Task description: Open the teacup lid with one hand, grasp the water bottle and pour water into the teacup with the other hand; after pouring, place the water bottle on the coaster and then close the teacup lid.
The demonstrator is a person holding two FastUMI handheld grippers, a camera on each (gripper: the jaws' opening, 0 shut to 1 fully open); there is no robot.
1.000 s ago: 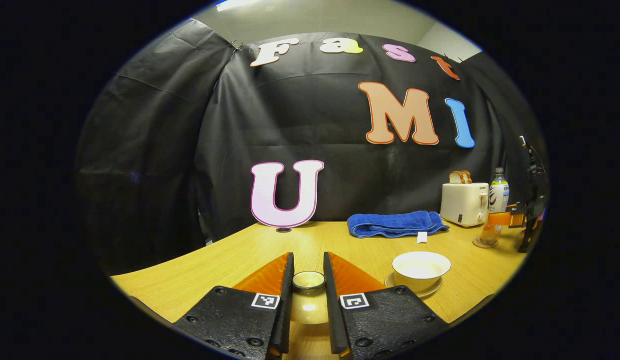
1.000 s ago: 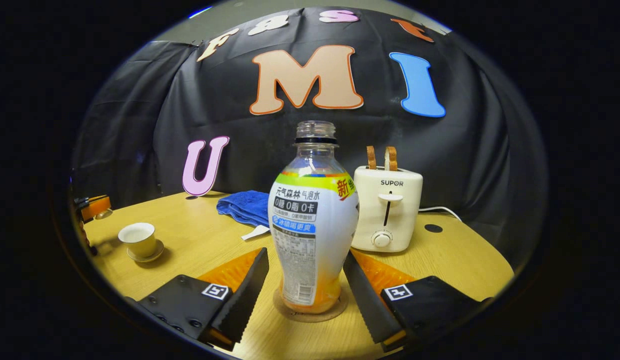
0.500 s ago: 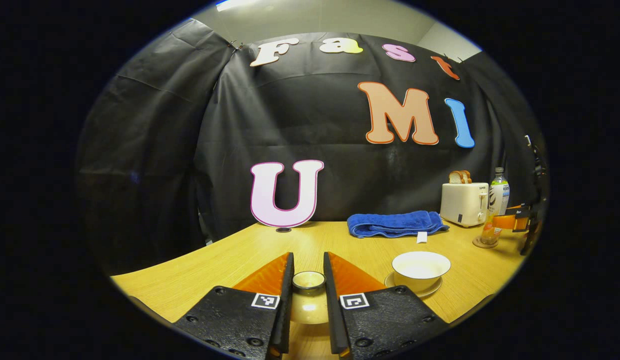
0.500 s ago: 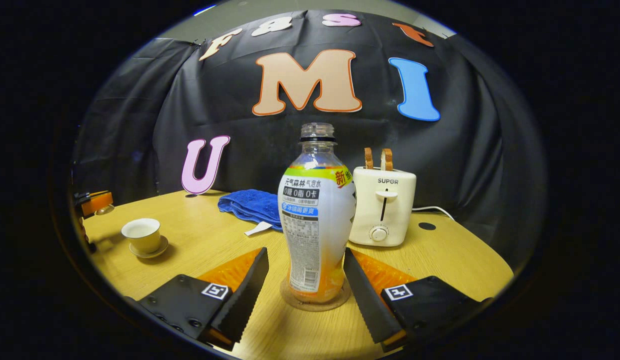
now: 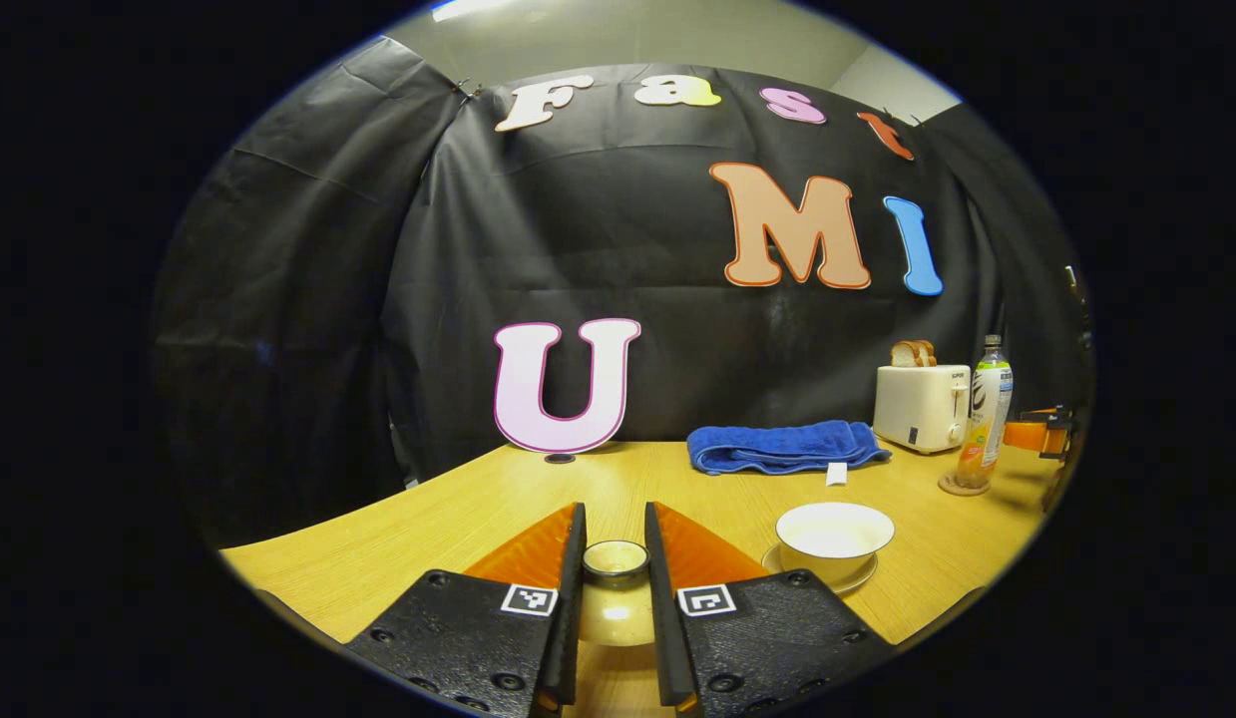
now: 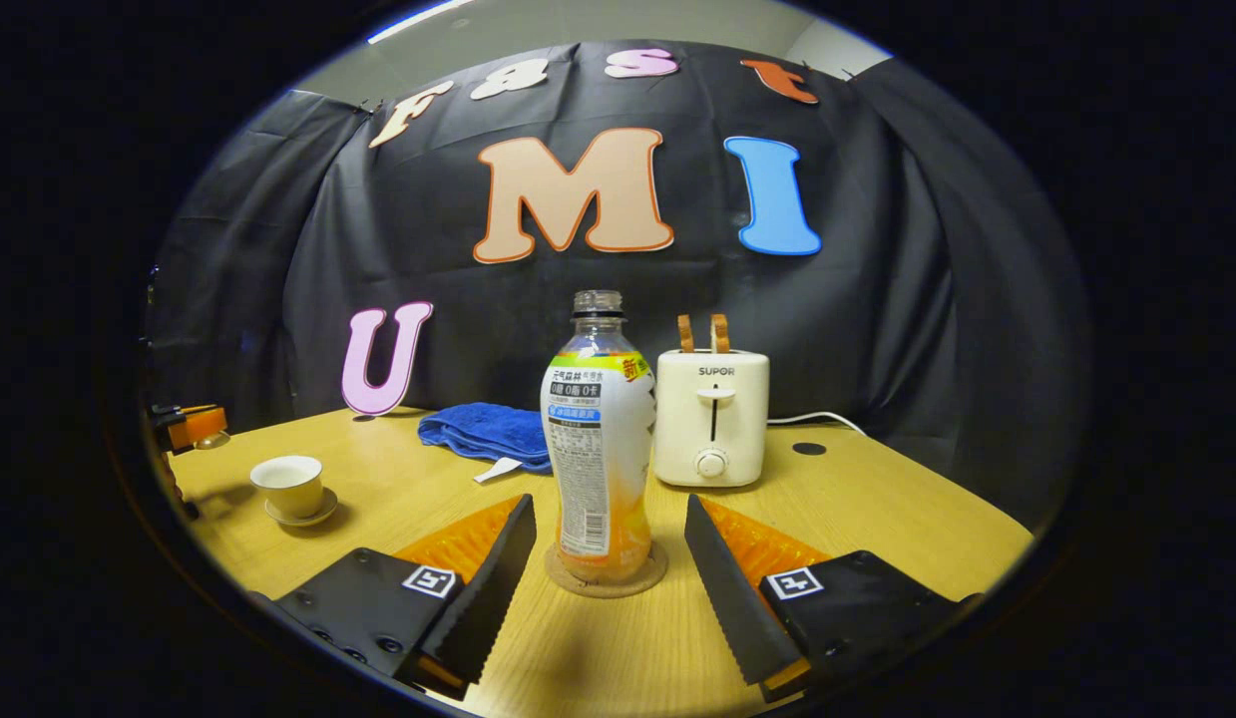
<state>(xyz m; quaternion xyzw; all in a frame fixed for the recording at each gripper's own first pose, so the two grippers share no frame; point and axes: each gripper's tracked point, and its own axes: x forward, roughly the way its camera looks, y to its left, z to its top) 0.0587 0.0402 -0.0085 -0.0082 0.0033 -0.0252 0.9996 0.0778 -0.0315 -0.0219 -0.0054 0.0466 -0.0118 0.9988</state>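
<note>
- Fingers of our left gripper (image 5: 616,558) are clamped on the knob of the teacup lid (image 5: 616,608), one finger pressing each side, and the lid sits between them low in the left gripper view.
- We see the teacup (image 5: 834,537) uncovered on its saucer (image 5: 857,577), to the right of that lid on the wooden table (image 5: 458,509).
- Our right gripper (image 6: 610,543) has its fingers spread wide, gripping nothing, with the bottle ahead of the gap between them.
- We see the water bottle (image 6: 598,439) standing upright on the round coaster (image 6: 652,578), capless, with orange liquid low in it.
- Behind the bottle we note a white toaster (image 6: 712,417) with two slices of bread (image 6: 699,333) in its slots, and a folded blue towel (image 6: 483,431) to its left.
- At the left edge of the right gripper view we see the teacup (image 6: 289,484) well apart from the bottle.
</note>
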